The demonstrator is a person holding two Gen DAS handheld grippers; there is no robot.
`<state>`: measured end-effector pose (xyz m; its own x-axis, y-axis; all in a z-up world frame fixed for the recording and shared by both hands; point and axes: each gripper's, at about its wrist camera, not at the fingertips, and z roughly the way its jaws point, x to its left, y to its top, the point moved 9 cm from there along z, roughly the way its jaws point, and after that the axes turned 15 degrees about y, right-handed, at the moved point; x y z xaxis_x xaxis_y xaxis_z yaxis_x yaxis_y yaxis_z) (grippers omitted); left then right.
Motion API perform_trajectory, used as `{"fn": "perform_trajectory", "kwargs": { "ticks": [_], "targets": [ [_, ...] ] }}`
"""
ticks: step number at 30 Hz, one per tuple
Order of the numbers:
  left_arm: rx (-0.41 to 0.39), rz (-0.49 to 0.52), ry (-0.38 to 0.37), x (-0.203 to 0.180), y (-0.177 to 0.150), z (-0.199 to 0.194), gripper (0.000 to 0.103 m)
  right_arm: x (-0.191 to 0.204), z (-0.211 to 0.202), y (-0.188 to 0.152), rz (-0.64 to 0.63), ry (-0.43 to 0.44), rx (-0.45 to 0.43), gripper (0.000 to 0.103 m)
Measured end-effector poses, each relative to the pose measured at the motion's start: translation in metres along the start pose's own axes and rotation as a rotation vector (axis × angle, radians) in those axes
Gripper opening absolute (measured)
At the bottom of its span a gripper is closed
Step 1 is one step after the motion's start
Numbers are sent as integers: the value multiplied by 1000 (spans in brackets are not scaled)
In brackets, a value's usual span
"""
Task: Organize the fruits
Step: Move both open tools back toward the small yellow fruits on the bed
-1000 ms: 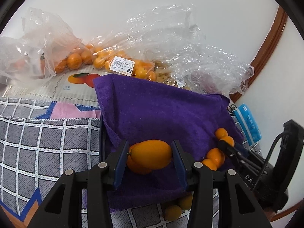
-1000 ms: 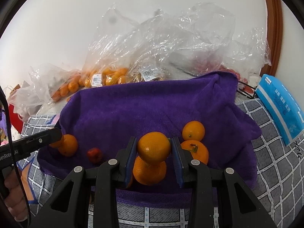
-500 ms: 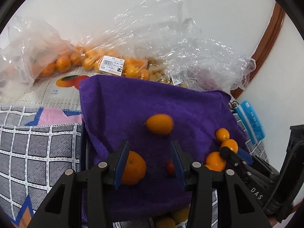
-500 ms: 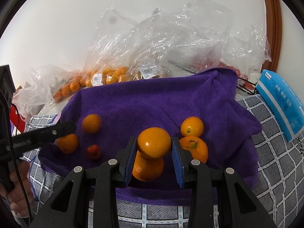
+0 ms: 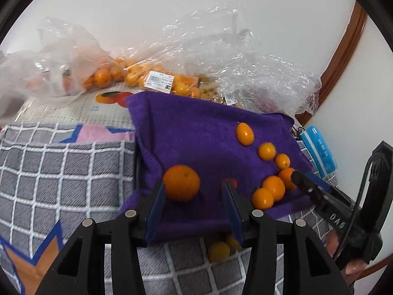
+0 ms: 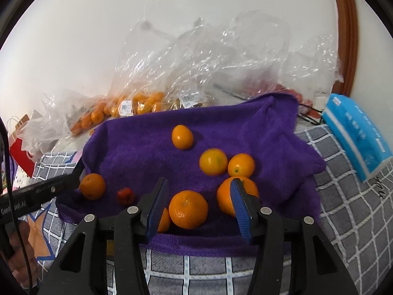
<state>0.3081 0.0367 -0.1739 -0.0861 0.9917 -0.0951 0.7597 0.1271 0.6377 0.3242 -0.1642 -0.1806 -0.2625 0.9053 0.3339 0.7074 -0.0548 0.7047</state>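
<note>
The right gripper (image 6: 199, 209) has its jaws opening, spread either side of a round orange mandarin with a dimpled skin (image 6: 188, 209) that sits on the cloth untouched by the blue pads. A second, larger mandarin (image 6: 227, 198) lies just behind the right-hand pad, and a sliver of another peeks from behind the left one. The left gripper (image 5: 194, 211) is opening too, its jaws apart with nothing pressed between them; a round orange mandarin (image 5: 181, 182) rests beside its left pad.

All the loose fruit lies on a deep purple terry towel (image 6: 245, 127) spread over a grey checked cloth (image 6: 343, 209). I would judge these mandarins light, rounded and ready to roll, with a thin soft skin that bruises under a hard squeeze. The best hold looks to be across the widest middle, pads square on either side, gently.

The right wrist view shows a small red fruit (image 6: 125, 196), an oval kumquat-like fruit (image 6: 182, 137) and a pair of smaller round ones (image 6: 213, 161) further back, plus a blue tissue pack (image 6: 356, 135). The left wrist view alone shows yellowish fruit (image 5: 219, 250) tucked under the towel's near edge, the printed label (image 5: 159, 82) on the clear plastic bags of oranges (image 5: 137, 73), and the other gripper's tip reaching in among the right-hand cluster.
</note>
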Motion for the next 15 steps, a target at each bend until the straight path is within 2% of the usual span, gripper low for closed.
{"fn": "perform_trajectory", "kwargs": {
  "ticks": [11, 14, 15],
  "targets": [
    [19, -11, 75, 31, -44, -20, 46, 36, -31, -28, -31, 30, 8, 52],
    [20, -3, 112, 41, -55, -23, 46, 54, -25, -41, -54, 59, 57, 39],
    [17, -3, 128, 46, -59, -24, 46, 61, -23, -46, -69, 65, 69, 38]
  ]
}}
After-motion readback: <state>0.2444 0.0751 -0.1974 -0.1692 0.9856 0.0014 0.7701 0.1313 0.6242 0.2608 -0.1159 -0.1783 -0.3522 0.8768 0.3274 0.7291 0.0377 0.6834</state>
